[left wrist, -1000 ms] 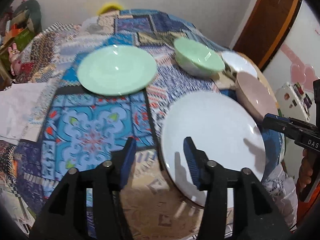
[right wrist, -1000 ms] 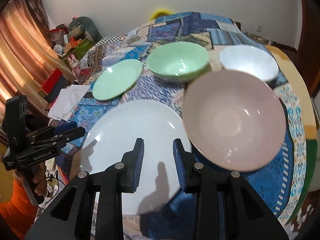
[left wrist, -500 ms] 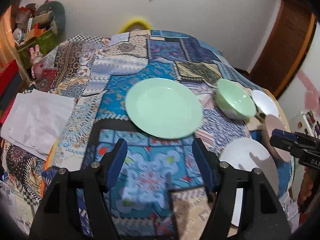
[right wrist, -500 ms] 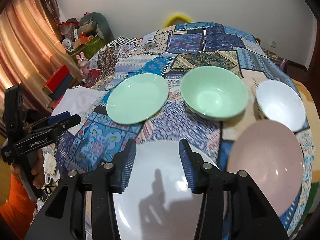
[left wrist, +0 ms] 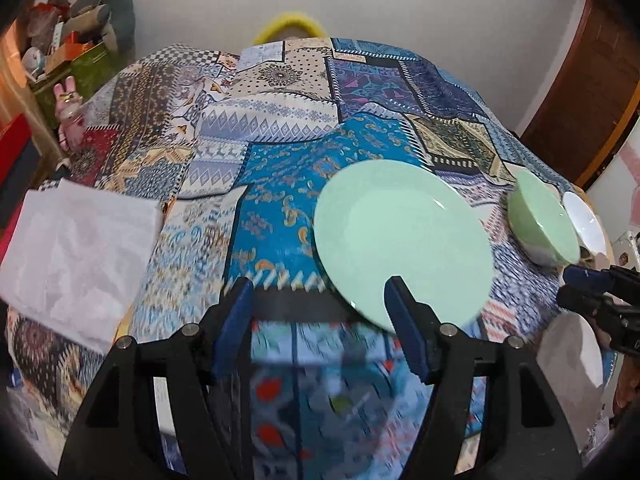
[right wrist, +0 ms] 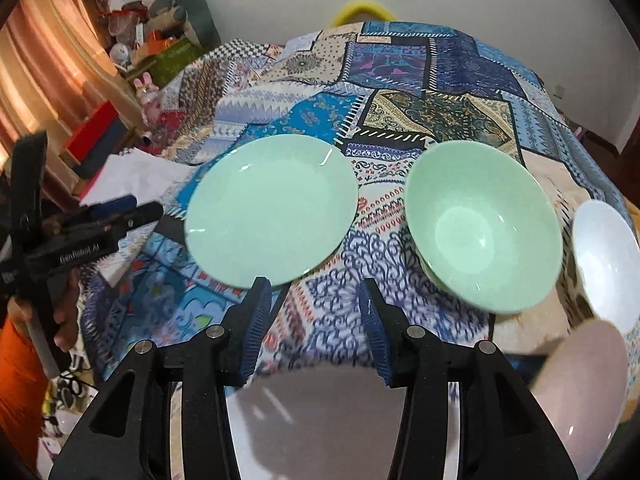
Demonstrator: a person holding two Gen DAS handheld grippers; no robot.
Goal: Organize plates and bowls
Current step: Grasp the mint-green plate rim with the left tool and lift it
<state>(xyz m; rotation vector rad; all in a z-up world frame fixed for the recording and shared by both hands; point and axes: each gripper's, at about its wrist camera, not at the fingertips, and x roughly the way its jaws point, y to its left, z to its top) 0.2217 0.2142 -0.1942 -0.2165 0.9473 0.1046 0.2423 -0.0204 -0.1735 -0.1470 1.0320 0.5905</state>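
Left wrist view, our left tongs gaping and empty above the patchwork desk, green plate just ahead, right wrist view, our right tongs partly open, empty, green bowl beside plate, white plate below.

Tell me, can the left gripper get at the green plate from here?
Probably yes: the left gripper is open and empty, the green plate lies just ahead of its right finger, and nothing sits between them.

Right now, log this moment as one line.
left tongs: open, empty, near green plate | right tongs: open, empty, over cloth | green bowl, white bowl, white plate: untouched
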